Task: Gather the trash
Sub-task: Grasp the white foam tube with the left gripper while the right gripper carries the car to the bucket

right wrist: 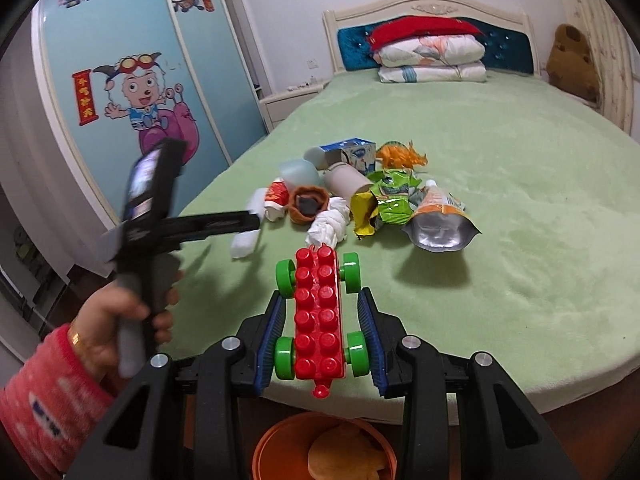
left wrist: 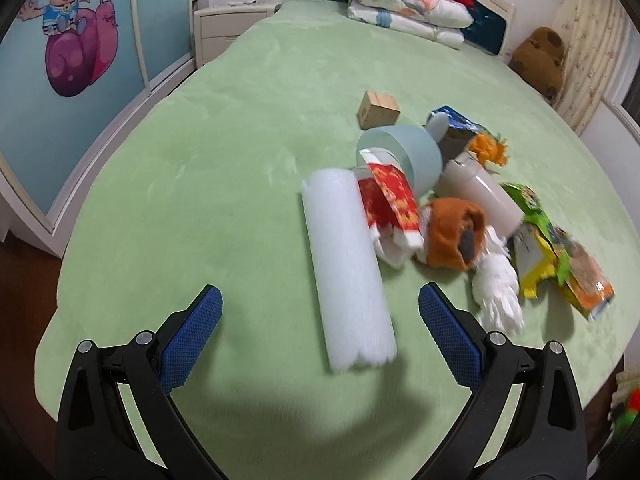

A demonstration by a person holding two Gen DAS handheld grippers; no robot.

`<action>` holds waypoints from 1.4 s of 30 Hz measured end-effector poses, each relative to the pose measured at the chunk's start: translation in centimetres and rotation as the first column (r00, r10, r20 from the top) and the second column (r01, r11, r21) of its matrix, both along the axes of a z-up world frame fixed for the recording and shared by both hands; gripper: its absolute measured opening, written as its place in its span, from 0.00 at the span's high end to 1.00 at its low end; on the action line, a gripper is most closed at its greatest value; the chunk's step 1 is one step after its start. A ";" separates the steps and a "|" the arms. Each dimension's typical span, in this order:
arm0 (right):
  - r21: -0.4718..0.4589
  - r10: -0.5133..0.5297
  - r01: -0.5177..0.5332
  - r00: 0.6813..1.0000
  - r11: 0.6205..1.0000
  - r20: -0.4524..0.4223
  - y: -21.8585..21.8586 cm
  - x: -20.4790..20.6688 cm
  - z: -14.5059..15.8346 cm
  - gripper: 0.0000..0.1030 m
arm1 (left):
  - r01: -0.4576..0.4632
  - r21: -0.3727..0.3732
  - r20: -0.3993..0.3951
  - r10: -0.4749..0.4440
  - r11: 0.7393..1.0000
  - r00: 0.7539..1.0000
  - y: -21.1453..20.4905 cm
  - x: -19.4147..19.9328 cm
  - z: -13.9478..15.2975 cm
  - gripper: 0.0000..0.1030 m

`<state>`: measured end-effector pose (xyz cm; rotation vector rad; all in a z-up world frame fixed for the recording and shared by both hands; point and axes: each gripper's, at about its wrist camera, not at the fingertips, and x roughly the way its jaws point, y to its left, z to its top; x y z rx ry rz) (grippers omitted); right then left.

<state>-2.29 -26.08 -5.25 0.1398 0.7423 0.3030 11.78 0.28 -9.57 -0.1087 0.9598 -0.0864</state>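
Note:
A pile of trash lies on the green bed (left wrist: 200, 160): a white foam roll (left wrist: 348, 268), a red and white packet (left wrist: 390, 200), a grey-blue cup (left wrist: 404, 156), a beige tube (left wrist: 480, 196), green and orange snack bags (left wrist: 560, 252), a white rag (left wrist: 496, 280) and a blue carton (left wrist: 452, 120). My left gripper (left wrist: 320, 304) is open, just short of the foam roll's near end. My right gripper (right wrist: 322, 312) is shut on a red toy block car with green wheels (right wrist: 320, 312), held above an orange bin (right wrist: 324, 448). The left gripper's body (right wrist: 160, 216) shows in the right wrist view.
A wooden block (left wrist: 378, 110) and a brown plush piece (left wrist: 456, 232) sit in the pile. Folded bedding (left wrist: 408, 8) lies at the headboard. A brown plush toy (left wrist: 540, 56) leans at the far right. A wardrobe with cartoon stickers (right wrist: 132, 92) and a nightstand (left wrist: 228, 28) stand on the left.

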 end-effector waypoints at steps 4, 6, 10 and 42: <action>-0.011 0.011 -0.011 1.000 1.000 0.007 0.3 -0.7 0.0 0.64 | -0.018 0.018 -0.027 0.018 1.000 0.999 -0.4 1.1 -0.6 0.34; -0.012 0.014 -0.014 1.000 1.000 0.006 0.4 -0.8 0.0 0.64 | -0.021 0.050 -0.065 0.024 0.999 0.998 -0.7 1.4 -1.2 0.68; -0.019 0.018 -0.018 1.000 1.000 0.010 0.7 -1.0 -0.1 0.64 | -0.023 0.050 -0.050 0.025 0.998 0.998 -0.7 0.5 -1.3 0.73; -0.110 0.005 -0.032 0.970 0.993 -0.244 3.0 -8.5 -9.7 0.64 | 0.193 -0.048 -0.150 -0.198 0.980 0.969 -2.6 -24.1 -9.3 0.77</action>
